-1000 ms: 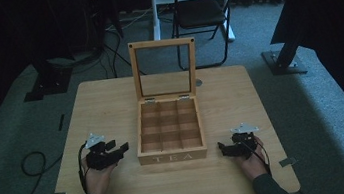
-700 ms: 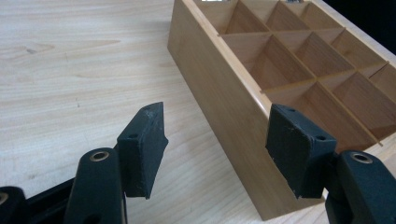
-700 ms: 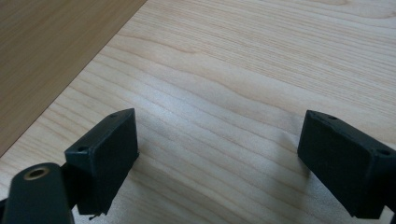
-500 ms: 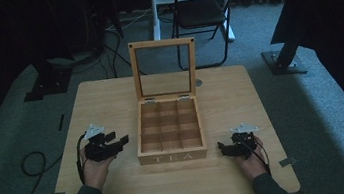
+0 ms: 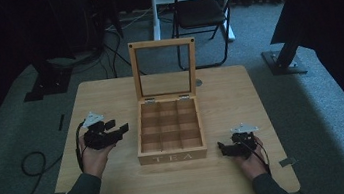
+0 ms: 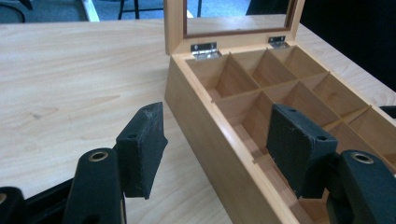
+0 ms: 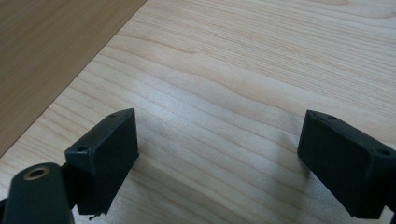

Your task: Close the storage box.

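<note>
Both grippers, left gripper point(image 5: 116, 129) and right gripper point(image 5: 223, 149), gape empty above a pale wooden table point(image 5: 241, 98) on grey carpet in a dark room with a folding chair point(image 5: 203, 7). Between them sits the open tea box point(image 5: 169, 127). Since a second ago, the left has risen toward the box wall.

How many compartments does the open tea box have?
9: the tea box holds a three-by-three grid, three compartments along the hinged back, three across the middle, three behind the lettered front wall. All look empty; none hidden in the high view.
</note>
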Available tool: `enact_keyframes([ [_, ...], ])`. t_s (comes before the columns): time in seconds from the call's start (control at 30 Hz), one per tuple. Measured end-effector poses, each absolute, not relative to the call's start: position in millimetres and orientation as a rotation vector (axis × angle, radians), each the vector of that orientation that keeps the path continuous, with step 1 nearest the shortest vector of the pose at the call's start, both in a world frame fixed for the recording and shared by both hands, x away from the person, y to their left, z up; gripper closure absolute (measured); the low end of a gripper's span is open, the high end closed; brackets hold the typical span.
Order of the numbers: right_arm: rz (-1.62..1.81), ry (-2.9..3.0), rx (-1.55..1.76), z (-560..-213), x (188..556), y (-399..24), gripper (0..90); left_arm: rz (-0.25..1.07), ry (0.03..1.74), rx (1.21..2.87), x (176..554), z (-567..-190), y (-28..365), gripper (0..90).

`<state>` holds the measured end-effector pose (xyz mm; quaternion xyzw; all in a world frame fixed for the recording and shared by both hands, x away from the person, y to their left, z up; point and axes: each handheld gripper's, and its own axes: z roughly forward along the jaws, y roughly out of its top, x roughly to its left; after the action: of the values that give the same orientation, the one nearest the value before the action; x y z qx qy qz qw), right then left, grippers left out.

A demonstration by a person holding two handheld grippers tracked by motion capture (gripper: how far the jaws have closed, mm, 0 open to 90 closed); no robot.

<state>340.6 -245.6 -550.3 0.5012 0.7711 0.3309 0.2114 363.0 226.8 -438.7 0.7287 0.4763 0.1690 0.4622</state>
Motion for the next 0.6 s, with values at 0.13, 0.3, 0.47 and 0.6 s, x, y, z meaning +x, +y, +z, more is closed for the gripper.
enact_keyframes([
  [0.13,0.92,2.143,1.392,-550.3,340.6,-245.7,11.8,0.431,1.179,1.804,369.1,-434.7,225.5,37.8],
  [0.3,0.921,2.145,1.39,-550.4,341.1,-245.7,11.8,0.45,1.189,1.811,378.0,-430.5,225.8,38.4],
  [0.47,0.921,2.145,1.39,-550.3,341.0,-245.7,11.8,0.469,1.185,1.825,385.0,-424.1,225.7,38.6],
  [0.6,0.92,2.145,1.389,-550.3,341.0,-245.7,11.8,0.485,1.181,1.823,391.8,-417.5,225.1,38.5],
])
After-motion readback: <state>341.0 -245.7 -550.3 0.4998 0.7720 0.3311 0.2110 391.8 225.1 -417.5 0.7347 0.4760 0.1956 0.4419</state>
